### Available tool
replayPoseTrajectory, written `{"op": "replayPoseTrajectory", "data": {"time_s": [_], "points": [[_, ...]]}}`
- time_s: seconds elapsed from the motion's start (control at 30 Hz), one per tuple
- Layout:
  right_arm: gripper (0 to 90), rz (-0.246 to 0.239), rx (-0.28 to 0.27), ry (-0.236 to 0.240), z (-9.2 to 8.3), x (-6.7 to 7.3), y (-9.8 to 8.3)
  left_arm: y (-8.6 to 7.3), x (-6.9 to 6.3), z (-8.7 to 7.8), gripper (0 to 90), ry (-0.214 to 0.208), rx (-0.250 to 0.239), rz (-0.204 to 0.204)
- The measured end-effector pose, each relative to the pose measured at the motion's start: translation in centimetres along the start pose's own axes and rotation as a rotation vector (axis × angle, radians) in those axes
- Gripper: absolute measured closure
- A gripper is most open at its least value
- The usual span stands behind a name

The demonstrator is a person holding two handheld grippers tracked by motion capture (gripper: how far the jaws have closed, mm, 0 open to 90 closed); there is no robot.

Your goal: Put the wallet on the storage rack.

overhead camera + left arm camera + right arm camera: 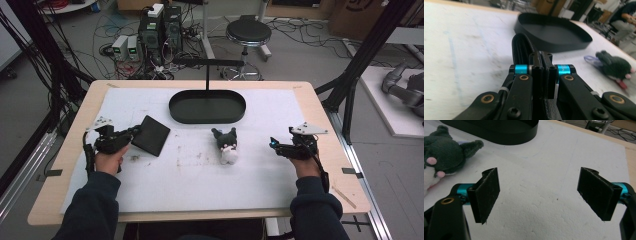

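The left gripper (131, 134) is clamped on the near corner of a flat black wallet (151, 135); in the left gripper view the jaws of that gripper (543, 65) stand pressed together on the wallet's (522, 51) ribbed edge, which rises straight ahead of them. The wallet lies tilted, its gripped corner off the white foam mat (200, 170), the rest stretching away from the jaws toward the far side. Beyond the jaws sits a black oval tray (554, 33), and off to their right lies a dark plush toy (615, 67). The right gripper (276, 145) hovers wide open with nothing between its pads (486, 195); the plush toy (441, 157) lies just to its left, and the tray (496, 130) is ahead of it.
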State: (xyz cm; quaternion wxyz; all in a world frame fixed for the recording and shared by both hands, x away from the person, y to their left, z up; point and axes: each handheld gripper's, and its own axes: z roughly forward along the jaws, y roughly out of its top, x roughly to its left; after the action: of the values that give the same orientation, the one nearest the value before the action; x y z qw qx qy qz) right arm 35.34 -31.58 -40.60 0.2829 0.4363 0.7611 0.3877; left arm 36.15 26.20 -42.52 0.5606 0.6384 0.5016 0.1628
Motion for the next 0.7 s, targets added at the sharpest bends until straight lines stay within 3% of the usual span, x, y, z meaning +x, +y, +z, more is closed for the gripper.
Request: {"op": "replayPoseTrajectory", "data": {"time_s": [0.23, 0.37, 0.47, 0.6, 0.7], "points": [[18.4, 0.003, 0.005, -0.001, 0.1, -0.1, -0.1, 1.7, 0.3, -2.6, 87.6, 0.099, -0.120, 0.059], [18.5, 0.004, 0.005, 0.003, 0.1, 0.0, 0.0, 2.2, -0.6, -2.8, 87.6, 0.066, -0.132, 0.091], [18.4, 0.000, 0.006, 0.001, 0.2, 0.0, 0.0, 1.9, -2.3, -1.5, 87.7, 0.016, -0.077, 0.129], [18.5, 0.004, 0.006, 0.000, 0.1, -0.1, 0.0, 1.3, -3.9, -0.5, 87.7, -0.034, -0.041, 0.147], [18.5, 0.008, 0.004, 0.002, 0.0, -0.1, -0.1, 1.1, -4.2, -0.3, 87.5, -0.042, -0.028, 0.160]]}}
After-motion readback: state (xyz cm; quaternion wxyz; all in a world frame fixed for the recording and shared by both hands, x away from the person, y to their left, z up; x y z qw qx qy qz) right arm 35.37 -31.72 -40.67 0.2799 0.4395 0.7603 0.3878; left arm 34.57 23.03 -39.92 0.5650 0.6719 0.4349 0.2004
